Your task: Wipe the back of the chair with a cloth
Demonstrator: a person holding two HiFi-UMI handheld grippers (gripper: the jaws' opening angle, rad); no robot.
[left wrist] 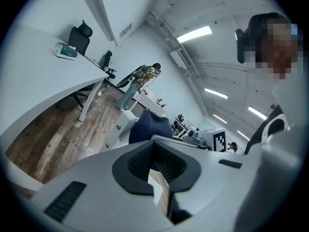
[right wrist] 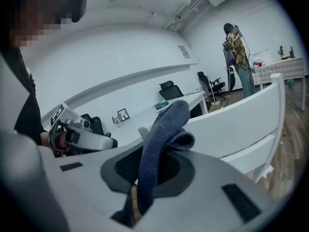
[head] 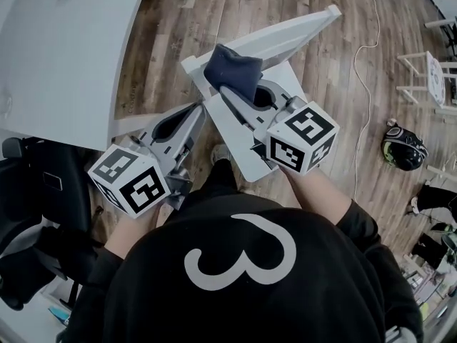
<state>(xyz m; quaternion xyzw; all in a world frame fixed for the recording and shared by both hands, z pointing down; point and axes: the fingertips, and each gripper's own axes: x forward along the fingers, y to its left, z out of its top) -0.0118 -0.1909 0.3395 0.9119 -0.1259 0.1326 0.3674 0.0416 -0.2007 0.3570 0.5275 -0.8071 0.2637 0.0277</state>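
Note:
The white chair stands below me on the wood floor, its back rail [head: 285,34] running from upper right to centre. A dark blue cloth [head: 232,68] bunches at the left end of that rail, and my right gripper [head: 238,91] is shut on it. In the right gripper view the cloth [right wrist: 166,129] hangs folded between the jaws of the right gripper [right wrist: 149,170], with the chair back [right wrist: 241,124] just behind. My left gripper [head: 191,114] sits left of the seat [head: 239,138], its jaws together and holding nothing. From the left gripper [left wrist: 157,166] the cloth [left wrist: 149,127] shows ahead.
A large white desk [head: 57,48] fills the upper left, with a black office chair [head: 36,199] beside it at the left edge. A dark helmet-like object [head: 403,148], a white cable [head: 368,48] and a white rack [head: 428,77] are on the floor to the right.

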